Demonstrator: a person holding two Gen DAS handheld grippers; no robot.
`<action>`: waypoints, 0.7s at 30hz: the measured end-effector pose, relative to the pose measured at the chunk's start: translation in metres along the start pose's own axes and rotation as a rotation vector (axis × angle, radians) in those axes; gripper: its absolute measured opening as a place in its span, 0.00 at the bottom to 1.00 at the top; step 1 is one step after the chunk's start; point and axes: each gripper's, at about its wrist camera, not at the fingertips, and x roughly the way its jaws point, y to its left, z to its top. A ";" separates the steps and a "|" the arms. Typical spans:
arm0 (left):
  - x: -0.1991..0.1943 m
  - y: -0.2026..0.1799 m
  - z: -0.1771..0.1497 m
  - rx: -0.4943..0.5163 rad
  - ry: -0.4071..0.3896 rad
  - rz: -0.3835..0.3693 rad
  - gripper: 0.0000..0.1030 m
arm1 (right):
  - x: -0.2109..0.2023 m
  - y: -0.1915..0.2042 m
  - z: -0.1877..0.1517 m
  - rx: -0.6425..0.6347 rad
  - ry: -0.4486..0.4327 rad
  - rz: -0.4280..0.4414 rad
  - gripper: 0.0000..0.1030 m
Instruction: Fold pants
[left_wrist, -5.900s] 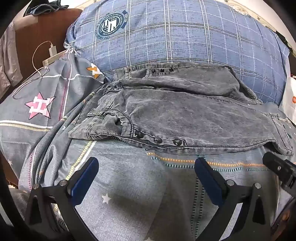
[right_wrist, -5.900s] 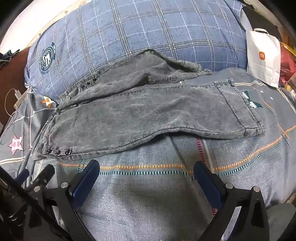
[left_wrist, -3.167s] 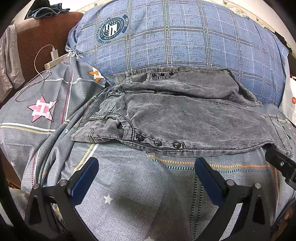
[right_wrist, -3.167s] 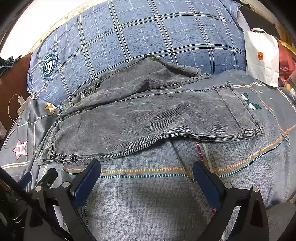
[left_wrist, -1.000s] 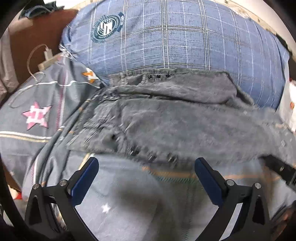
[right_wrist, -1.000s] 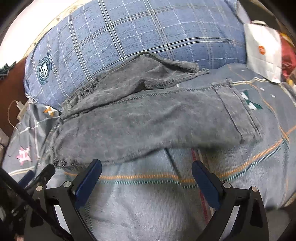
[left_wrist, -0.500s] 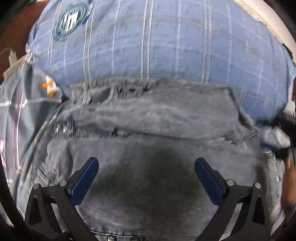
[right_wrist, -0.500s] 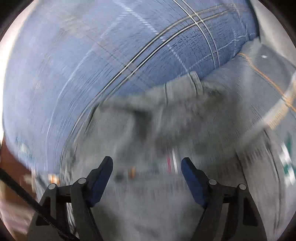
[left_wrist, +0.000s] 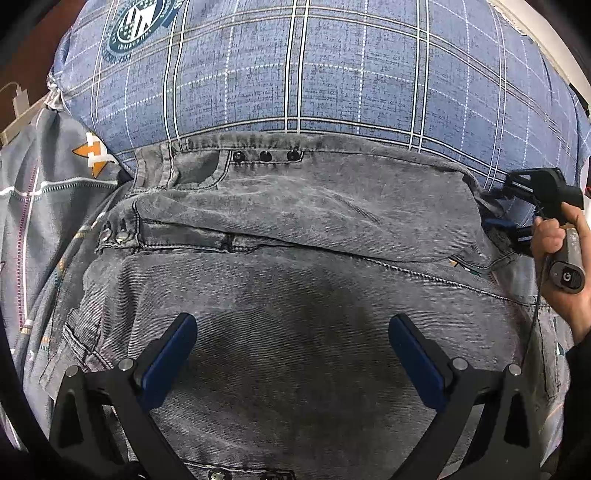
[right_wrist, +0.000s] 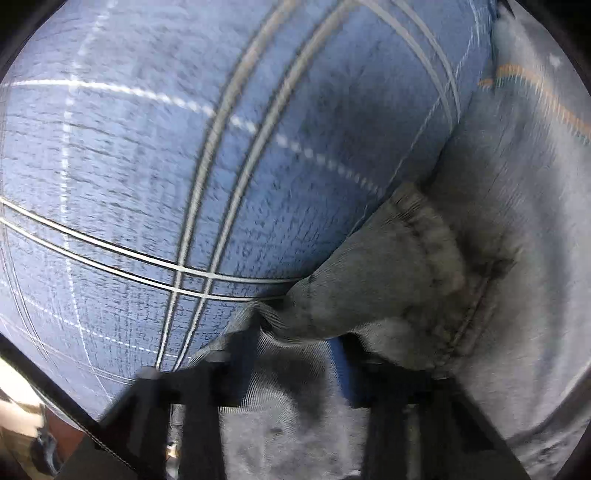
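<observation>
Grey denim pants (left_wrist: 295, 229) lie across the bed against a blue plaid pillow (left_wrist: 332, 74). The waistband's three snaps face the pillow. My left gripper (left_wrist: 291, 325) hovers open low over the near leg, with nothing between its blue pads. At the right edge of the left wrist view, a person's hand (left_wrist: 557, 266) holds my right gripper (left_wrist: 496, 218) at the far leg's end. In the right wrist view my right gripper (right_wrist: 295, 339) is closing, with a bunched fold of the pants' hem (right_wrist: 406, 258) pinched between its fingers, beside the pillow (right_wrist: 147, 166).
A grey patterned bedsheet (left_wrist: 44, 192) lies under the pants and shows at the left. A white charger with its cable (left_wrist: 18, 103) sits on a brown surface at the far left. The pillow rises directly behind the pants.
Both grippers moved forward from the near sheet onto the pants. The right one rolled, swung to the far leg's end by the pillow, and closed from wide open onto the hem.
</observation>
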 end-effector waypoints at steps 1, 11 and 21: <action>-0.002 -0.001 0.000 0.002 -0.005 -0.001 1.00 | -0.008 0.006 0.002 -0.041 -0.015 -0.016 0.14; -0.007 0.000 -0.002 0.003 -0.021 0.000 1.00 | -0.036 0.016 0.009 -0.053 -0.087 0.035 0.91; 0.000 -0.001 0.003 -0.003 0.001 -0.012 1.00 | -0.009 0.015 0.025 -0.017 -0.026 -0.018 0.15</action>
